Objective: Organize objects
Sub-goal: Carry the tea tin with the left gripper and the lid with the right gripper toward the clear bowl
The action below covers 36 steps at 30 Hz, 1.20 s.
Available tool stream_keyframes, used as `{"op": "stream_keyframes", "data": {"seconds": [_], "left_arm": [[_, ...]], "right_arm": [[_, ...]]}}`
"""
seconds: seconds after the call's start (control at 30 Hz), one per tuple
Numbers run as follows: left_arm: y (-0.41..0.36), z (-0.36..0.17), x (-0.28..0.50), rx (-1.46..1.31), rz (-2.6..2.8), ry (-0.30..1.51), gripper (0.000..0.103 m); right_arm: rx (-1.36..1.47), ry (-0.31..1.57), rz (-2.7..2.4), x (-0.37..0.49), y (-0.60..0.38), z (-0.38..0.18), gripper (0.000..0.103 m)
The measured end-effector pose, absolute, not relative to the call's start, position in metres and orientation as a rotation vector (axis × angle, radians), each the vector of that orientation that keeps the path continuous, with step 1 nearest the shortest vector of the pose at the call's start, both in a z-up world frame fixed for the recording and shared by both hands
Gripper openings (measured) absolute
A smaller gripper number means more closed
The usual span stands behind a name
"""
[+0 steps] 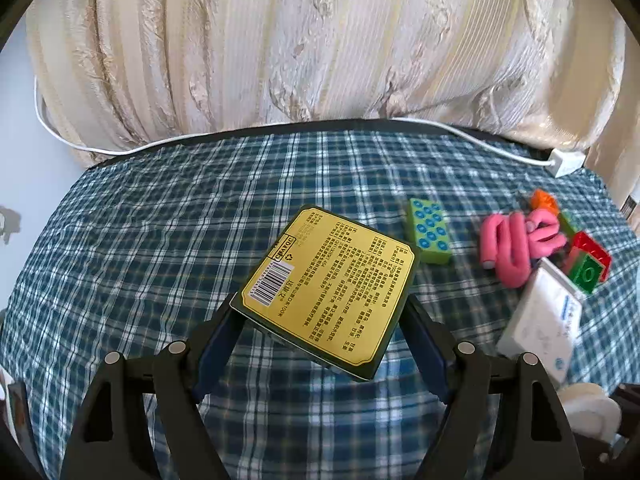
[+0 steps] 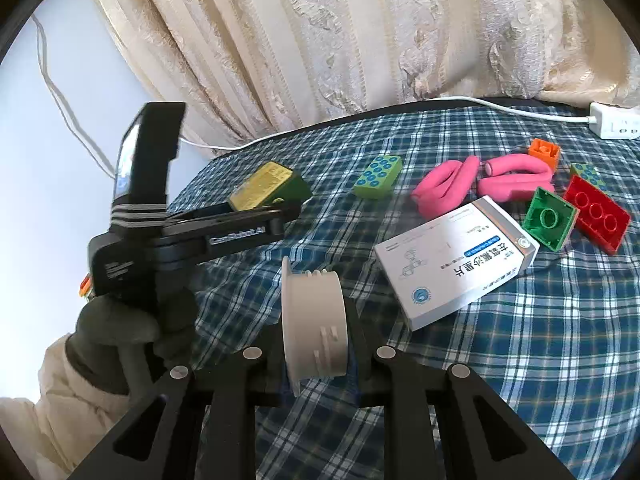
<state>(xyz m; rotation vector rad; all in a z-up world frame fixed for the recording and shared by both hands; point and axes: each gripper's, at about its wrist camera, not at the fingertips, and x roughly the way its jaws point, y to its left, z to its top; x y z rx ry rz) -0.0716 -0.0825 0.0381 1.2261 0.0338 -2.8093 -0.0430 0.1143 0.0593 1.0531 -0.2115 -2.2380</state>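
Observation:
A flat green box with a gold printed face (image 1: 328,284) hangs tilted just above the plaid cloth. My left gripper (image 1: 320,308) is shut on it, its blue pads (image 1: 218,332) pressing the box's two sides. In the right wrist view the same box (image 2: 264,186) sits at the tip of the left gripper (image 2: 280,210), which a gloved hand (image 2: 116,328) holds. My right gripper (image 2: 314,320) is shut on a white flanged plastic cap (image 2: 312,312), held on edge low over the cloth.
A white medicine box (image 2: 456,256) lies close ahead of the cap. Beyond it lie pink foam rollers (image 2: 452,188), a light green studded brick (image 2: 378,176), and green (image 2: 550,218), red (image 2: 596,212) and orange (image 2: 544,152) bricks. A power strip (image 2: 614,120) and a curtain (image 1: 320,40) line the far edge.

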Motion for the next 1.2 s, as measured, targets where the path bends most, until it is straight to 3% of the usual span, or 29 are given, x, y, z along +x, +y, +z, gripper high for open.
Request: {"op": "stream_keyframes", "data": {"seconds": [0.67,1.2], "left_arm": [[-0.032,0.073,-0.031,1.133,-2.918,0.092,0.08],[0.031,0.077,-0.011,1.173,-3.008,-0.024,0.08]], "right_arm": [[0.98,-0.31,-2.362,-0.042,0.149,0.075,0.022],[0.912,-0.428,-2.492,-0.018,0.21,0.079,0.022]]}}
